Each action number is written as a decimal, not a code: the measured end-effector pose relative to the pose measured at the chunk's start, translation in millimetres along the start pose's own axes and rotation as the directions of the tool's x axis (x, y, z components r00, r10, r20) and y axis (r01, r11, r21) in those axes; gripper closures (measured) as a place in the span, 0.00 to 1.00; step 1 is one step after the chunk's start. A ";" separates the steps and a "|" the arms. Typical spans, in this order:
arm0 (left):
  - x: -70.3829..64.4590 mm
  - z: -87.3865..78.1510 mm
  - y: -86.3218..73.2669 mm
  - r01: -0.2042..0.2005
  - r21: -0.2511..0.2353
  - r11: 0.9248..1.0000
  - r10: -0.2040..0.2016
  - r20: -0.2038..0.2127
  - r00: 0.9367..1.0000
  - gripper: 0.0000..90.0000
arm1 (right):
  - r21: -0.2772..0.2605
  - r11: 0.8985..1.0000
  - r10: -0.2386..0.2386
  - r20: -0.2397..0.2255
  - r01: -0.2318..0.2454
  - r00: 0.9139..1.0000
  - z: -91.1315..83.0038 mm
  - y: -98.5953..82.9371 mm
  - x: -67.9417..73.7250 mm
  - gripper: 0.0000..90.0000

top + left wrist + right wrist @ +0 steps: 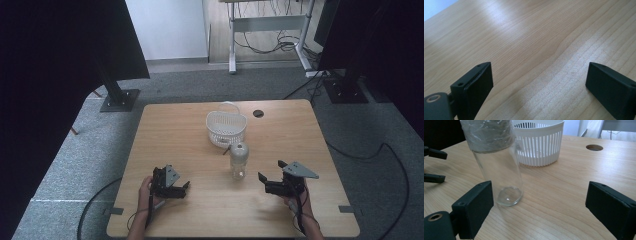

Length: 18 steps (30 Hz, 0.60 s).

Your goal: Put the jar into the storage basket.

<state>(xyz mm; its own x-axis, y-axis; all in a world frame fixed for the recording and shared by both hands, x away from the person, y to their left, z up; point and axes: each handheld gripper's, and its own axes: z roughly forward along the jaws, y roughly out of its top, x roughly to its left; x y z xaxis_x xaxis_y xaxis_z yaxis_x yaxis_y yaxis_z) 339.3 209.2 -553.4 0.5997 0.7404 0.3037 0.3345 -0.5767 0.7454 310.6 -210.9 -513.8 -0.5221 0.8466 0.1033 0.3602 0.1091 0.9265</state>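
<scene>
Near the wooden table's (190, 135) middle stands a clear glass bottle (238, 161), white slotted plastic basket (226, 127) just behind it toward the far edge; left gripper (181, 189) and right gripper (268, 173), jaws wide, both empty.

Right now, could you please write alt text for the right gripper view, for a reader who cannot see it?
A clear glass bottle with a crinkled transparent wrap on its upper part stands upright on a light wooden table, just beyond the open right gripper and nearer its left black finger. Behind it sits a white slotted plastic basket.
</scene>
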 end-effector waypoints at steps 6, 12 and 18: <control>-0.1 -0.1 0.0 -0.001 -0.001 1.000 0.001 -0.001 1.000 0.08 | -0.002 1.000 -0.009 -0.026 0.009 1.000 3.6 3.3 5.0 0.08; -0.1 -0.1 -0.1 0.000 -0.001 1.000 0.000 -0.002 1.000 0.08 | 0.000 1.000 -0.027 -0.058 0.027 0.998 8.9 6.9 11.8 0.08; -0.1 -0.2 -0.1 -0.001 -0.002 1.000 0.001 -0.001 1.000 0.08 | 0.009 0.999 -0.037 -0.082 0.037 0.996 16.2 8.9 18.9 0.08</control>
<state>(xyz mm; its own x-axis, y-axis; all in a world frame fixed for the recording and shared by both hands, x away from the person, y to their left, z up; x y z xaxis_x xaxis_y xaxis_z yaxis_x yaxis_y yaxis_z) 339.1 209.2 -553.4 0.5993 0.7403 0.3047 0.3330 -0.5766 0.7461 316.5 -185.6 -509.4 -0.5962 0.7968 0.0985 0.3474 0.1454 0.9264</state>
